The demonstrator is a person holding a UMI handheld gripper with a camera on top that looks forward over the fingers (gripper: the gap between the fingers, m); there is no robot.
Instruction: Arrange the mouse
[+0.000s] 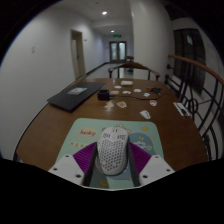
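Mouse: we see a white mouse (pixel 112 150) with a perforated shell standing between the two fingers, a little ahead of their tips.
Long axis: it runs straight away from us, along the fingers, so the jaws face its two long sides.
Jaws: the gripper (pixel 113 170) is wide open; we see the purple pads on both sides of the mouse, and we cannot tell for sure if they touch its sides. We judge it holds nothing yet.
Support: the mouse rests on a light green mat (pixel 88 131) with small drawings, which lies under and ahead of the jaws.
Table: the mat lies on a long wooden table (pixel 50 130).
Beyond: a dark laptop (pixel 75 96) lies well ahead and to the left of the jaws; papers (pixel 128 93) lie further ahead.
Next move: we think closing straight inward would take the mouse by its sides.
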